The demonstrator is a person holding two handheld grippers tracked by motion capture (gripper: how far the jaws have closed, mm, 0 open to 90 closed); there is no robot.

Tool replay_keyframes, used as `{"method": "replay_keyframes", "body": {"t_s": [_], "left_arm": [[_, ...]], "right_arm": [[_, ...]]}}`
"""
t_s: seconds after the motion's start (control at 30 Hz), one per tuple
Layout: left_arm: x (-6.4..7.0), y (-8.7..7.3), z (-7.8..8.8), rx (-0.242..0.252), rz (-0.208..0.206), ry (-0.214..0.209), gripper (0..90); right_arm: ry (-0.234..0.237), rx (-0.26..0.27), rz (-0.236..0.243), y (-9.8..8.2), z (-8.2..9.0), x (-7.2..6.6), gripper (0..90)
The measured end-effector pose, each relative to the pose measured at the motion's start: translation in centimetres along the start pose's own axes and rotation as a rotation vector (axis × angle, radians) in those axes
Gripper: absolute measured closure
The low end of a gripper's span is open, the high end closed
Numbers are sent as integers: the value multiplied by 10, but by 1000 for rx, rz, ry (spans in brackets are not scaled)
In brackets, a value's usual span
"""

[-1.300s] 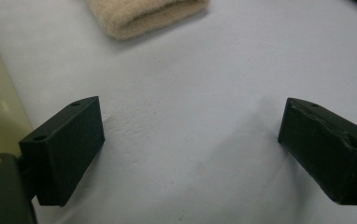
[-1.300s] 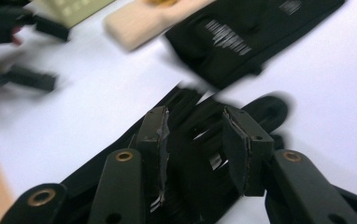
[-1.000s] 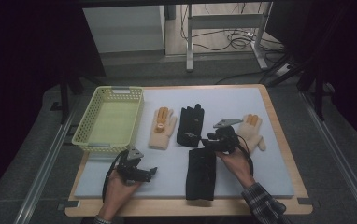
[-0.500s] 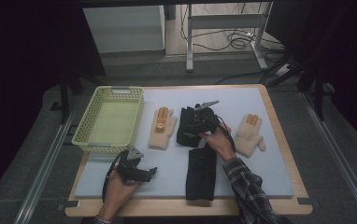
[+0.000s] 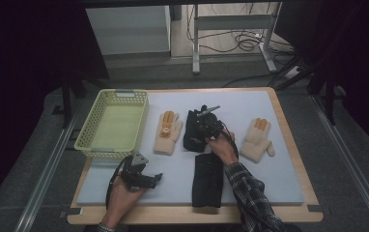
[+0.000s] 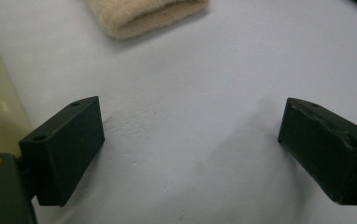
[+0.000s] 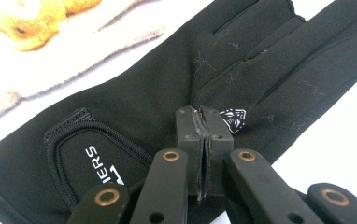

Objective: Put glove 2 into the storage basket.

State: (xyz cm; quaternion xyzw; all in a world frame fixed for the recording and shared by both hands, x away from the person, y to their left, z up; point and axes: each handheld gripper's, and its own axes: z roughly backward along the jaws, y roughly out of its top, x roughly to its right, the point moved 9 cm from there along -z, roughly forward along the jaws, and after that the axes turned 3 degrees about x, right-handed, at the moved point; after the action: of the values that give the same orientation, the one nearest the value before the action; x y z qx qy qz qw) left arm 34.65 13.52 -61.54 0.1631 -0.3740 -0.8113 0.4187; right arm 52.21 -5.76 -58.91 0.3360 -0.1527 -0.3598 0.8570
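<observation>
Right gripper [image 7: 202,122] just snapped together over the black stretchy-fabric glove [image 7: 176,93] lying flat mid-counter beside the cream knit glove [image 5: 167,131]; can't tell if it's caught fabric. Soft, light, floppy stuff, so I'd pinch the cuff edge.

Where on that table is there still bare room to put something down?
The near right corner of the mat, below the right cream glove, is bare, as is the far right strip. The yellow basket is empty. The middle is crowded: cream glove, two black gloves.
</observation>
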Motion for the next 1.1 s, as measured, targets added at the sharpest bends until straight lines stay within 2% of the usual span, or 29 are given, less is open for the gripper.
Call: {"method": "replay_keyframes", "body": {"t_s": [0.33, 0.43, 0.47, 0.5, 0.53, 0.57, 0.6, 0.67, 0.87, 0.97, 1.1], "left_arm": [[-1, -1, 1, -8, -9, 0, 71], [0, 0, 0, -6, -6, 0, 71], [0, 0, 0, -6, -6, 0, 71], [0, 0, 0, -6, -6, 0, 71], [0, 0, 0, -6, -6, 0, 71], [0, 0, 0, -6, -5, 0, 71], [0, 0, 0, -6, -5, 0, 71], [-1, 0, 0, -7, -6, 0, 71], [0, 0, 0, -1, 1, 0, 71], [0, 0, 0, -1, -2, 0, 71], [0, 0, 0, 2, 2, 1, 71]], "right_arm": [[20, 87, -93, 18, 21, 9, 875], [22, 111, -92, 24, 36, 9, 875], [22, 111, -92, 24, 36, 9, 875], [25, 123, -100, 28, 46, 8, 875], [25, 123, -100, 28, 46, 8, 875], [30, 134, -96, 31, 57, 6, 875], [30, 134, -96, 31, 57, 6, 875], [45, 156, -97, 35, 70, 3, 875], [79, 168, -89, 33, 103, -14, 875], [94, 164, -82, 25, 117, -25, 875], [127, 151, -88, 2, 140, -45, 875]]}}
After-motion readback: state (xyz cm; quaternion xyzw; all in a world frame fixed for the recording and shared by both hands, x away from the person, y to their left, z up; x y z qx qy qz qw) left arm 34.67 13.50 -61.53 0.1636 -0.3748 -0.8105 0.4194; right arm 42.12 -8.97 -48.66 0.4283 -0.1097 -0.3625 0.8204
